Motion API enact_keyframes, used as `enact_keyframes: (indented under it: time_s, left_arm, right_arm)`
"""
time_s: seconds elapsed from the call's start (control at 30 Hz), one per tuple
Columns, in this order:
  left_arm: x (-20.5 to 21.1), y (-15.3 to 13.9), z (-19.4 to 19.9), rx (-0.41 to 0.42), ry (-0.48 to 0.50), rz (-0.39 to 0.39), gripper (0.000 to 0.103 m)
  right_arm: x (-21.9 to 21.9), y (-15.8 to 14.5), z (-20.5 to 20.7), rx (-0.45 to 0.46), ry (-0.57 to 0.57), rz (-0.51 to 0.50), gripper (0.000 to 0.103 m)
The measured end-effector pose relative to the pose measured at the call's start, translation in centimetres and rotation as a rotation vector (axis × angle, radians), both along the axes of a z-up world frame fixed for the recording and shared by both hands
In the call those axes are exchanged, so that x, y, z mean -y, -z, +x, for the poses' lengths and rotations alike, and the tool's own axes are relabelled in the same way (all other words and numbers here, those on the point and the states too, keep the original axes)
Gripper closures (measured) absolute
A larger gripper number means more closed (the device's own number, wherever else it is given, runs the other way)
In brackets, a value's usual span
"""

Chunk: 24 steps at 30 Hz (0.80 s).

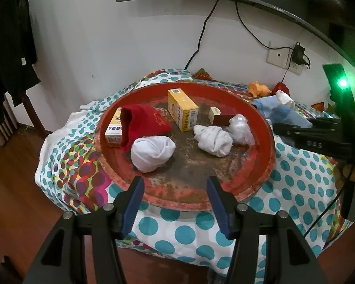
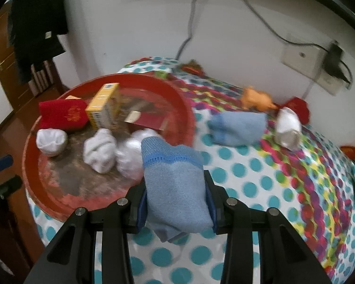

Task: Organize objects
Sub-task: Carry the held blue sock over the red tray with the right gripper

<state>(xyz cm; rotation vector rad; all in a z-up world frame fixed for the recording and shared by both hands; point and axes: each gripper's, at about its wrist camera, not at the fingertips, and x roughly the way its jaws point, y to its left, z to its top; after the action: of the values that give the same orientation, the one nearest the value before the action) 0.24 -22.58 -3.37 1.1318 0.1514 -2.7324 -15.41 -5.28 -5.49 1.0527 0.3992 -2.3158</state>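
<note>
A folded blue sock (image 2: 175, 184) is held between the fingers of the right gripper (image 2: 176, 203), raised beside the red round tray (image 2: 184, 108) on the worktop under a dotted cloth (image 2: 248, 165). The left gripper (image 1: 175, 203) is kept wide and empty over the near rim of the tray. The tray is already crowded; if the sock is lowered carelessly, the white plastic bundle (image 2: 132, 156) or the yellow box (image 2: 104, 108) can be pushed over. The sock is soft and gripped low, so it can sag or slip out
</note>
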Motion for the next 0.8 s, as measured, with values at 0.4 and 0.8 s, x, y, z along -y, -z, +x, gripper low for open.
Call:
enact_keyframes:
  time_s: [0.4,0.8]
  left_arm:
    - [0.8,0.0,0.1,-0.010,-0.021,0.033,0.047]
    - [0.5,0.4,-0.1,0.000,-0.003,0.033,0.047]
  right_arm:
    - [6.7,1.1,0.3,0.011,-0.084,0.040,0.066]
    - [9.7,2.1,-0.3,0.030,-0.108,0.044,0.065]
